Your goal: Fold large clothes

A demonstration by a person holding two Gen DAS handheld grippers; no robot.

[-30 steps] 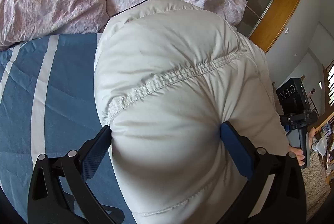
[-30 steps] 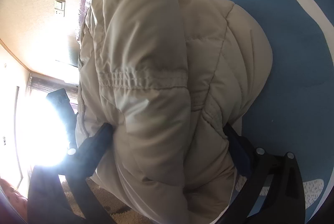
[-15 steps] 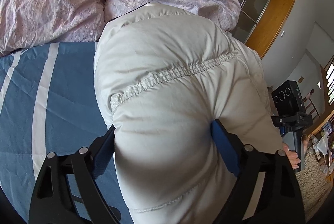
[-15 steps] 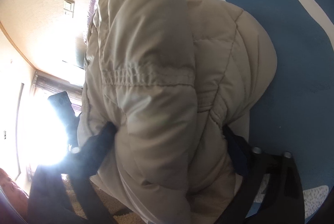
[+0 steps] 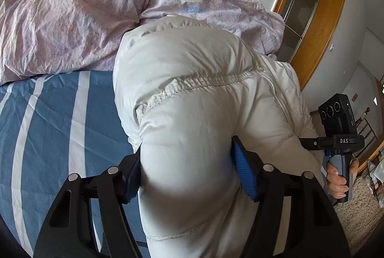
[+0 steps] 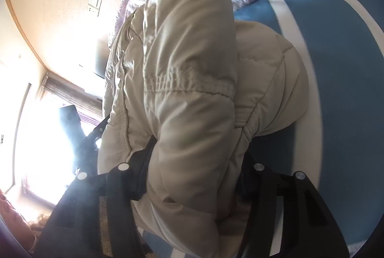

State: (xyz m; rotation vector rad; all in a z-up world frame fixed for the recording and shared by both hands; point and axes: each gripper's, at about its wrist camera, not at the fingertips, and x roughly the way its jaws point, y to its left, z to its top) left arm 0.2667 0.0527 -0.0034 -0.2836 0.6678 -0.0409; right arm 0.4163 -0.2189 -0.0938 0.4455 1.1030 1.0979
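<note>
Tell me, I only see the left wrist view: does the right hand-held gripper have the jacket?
Observer: Yes. The right hand-held gripper has just been closing, and both its pads press into the jacket.
Operator: What lies beyond its grip?
Observer: A rounded quilted part of the jacket rests on the striped sheet.
Operator: Anything else?
Observer: A bright window glares at that view's left edge.

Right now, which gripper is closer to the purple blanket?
Probably left. The left gripper squeezes the puffy jacket below the purple blanket. The right gripper squeezes the jacket's other side, seemingly farther away.
</note>
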